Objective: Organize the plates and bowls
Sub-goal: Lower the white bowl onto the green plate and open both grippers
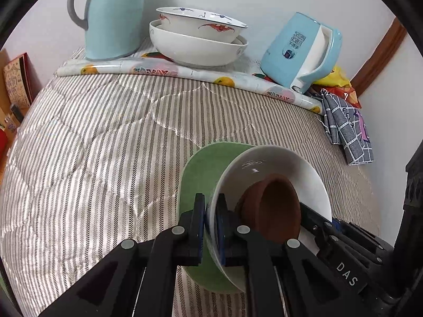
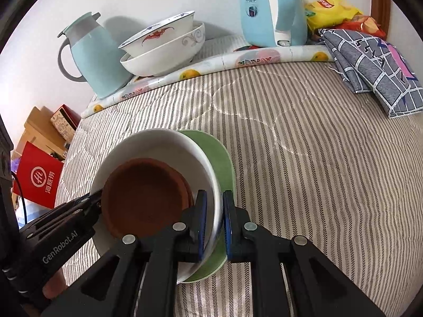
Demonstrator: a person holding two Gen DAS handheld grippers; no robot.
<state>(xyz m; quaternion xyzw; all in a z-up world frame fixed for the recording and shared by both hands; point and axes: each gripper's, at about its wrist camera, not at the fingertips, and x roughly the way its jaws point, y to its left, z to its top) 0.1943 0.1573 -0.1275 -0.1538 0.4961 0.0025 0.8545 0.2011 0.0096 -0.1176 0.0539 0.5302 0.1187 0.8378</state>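
1. Striped quilted cover [image 1: 105,145] fills the surface; white wall behind, a fruit-print mat [image 1: 164,70] along the far edge.
2. On the mat: a pale blue jug [image 1: 113,15], two nested bowls (bat-pattern bowl [image 1: 201,23] inside a plain white bowl [image 1: 195,50]), and a blue kettle [image 1: 298,50].
3. Checked cloth [image 2: 370,66] and snack bags [image 2: 333,8] at far right; red bag [image 2: 39,177] off the left edge.
4. Stack near the cameras: green plate [image 1: 201,169] at the bottom, white bowl on it [image 2: 164,142], brown bowl [image 2: 145,195] inside.
5. Left gripper [image 1: 210,227] pinches the white bowl's rim on one side, fingers either side of the wall.
6. Right gripper [image 2: 214,224] clamps the opposite rim the same way.
7. Stack looks tilted; can't tell if it touches the cover.
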